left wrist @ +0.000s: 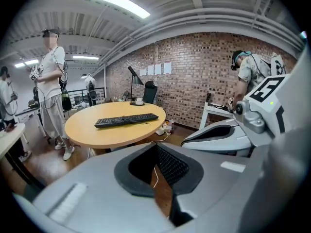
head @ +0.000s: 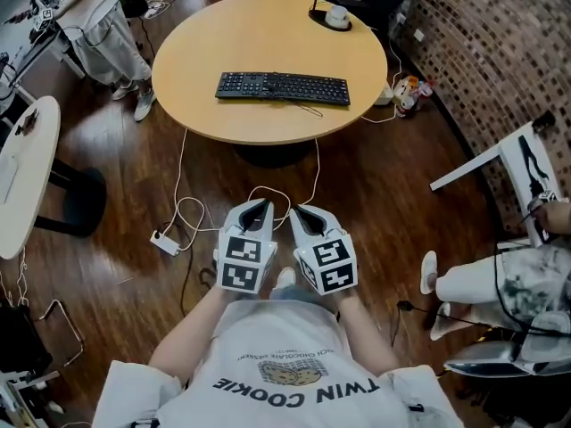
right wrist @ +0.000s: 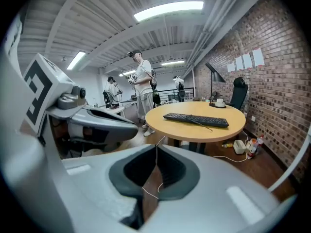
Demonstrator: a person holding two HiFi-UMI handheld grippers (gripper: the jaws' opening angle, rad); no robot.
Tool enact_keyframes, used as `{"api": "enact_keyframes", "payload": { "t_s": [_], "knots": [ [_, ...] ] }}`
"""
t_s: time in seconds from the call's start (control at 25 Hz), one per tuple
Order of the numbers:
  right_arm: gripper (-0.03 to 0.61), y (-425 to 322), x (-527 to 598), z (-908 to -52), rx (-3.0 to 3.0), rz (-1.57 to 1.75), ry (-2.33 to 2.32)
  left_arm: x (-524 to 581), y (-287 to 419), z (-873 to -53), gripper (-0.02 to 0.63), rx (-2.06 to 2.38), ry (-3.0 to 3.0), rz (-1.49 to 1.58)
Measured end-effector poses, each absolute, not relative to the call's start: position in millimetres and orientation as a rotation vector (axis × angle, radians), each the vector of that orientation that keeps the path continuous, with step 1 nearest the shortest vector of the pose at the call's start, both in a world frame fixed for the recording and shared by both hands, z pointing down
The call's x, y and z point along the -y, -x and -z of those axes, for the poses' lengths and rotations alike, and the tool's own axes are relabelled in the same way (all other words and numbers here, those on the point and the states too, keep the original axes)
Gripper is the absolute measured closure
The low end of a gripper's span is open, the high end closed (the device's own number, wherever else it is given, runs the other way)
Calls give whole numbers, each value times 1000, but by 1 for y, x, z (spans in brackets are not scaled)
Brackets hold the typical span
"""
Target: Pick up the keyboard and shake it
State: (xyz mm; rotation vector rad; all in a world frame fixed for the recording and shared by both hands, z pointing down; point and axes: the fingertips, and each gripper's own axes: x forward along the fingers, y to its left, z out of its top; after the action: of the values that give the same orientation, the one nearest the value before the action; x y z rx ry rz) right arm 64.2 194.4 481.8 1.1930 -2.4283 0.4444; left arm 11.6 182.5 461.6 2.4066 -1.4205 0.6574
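the keyboard (head: 282, 87) lies flat on the round table (head: 205, 52), well apart from both grippers. the left gripper (head: 264, 207) and right gripper (head: 297, 212) hang side by side over the floor, jaws clenched on nothing. a thin cable (head: 310, 110) loops at its near edge; shaking could snag it, and unopened jaws would only shove the keyboard.
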Motion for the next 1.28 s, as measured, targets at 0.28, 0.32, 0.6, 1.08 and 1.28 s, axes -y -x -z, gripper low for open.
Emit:
{"api": "enact_keyframes", "payload": {
  "t_s": [0.28, 0.32, 0.6, 1.08, 1.28],
  "knots": [
    [572, -88, -135, -496, 2370, -287, -1141, -118, -11, -472, 606, 1433, -2440, -763],
    [569, -93, -122, -499, 2353, -266, -1136, -105, -11, -471, 606, 1435, -2453, -783],
    [526, -123, -24, -516, 2205, -127, -1101, -3, 2, -478, 592, 1467, -2509, -923],
    [443, -141, 146, -554, 1841, 244, -962, 162, 37, -524, 488, 1290, -2648, -1384],
    [422, -143, 192, -585, 1693, 332, -817, 201, 49, -554, 427, 1131, -2738, -1683]
  ]
}}
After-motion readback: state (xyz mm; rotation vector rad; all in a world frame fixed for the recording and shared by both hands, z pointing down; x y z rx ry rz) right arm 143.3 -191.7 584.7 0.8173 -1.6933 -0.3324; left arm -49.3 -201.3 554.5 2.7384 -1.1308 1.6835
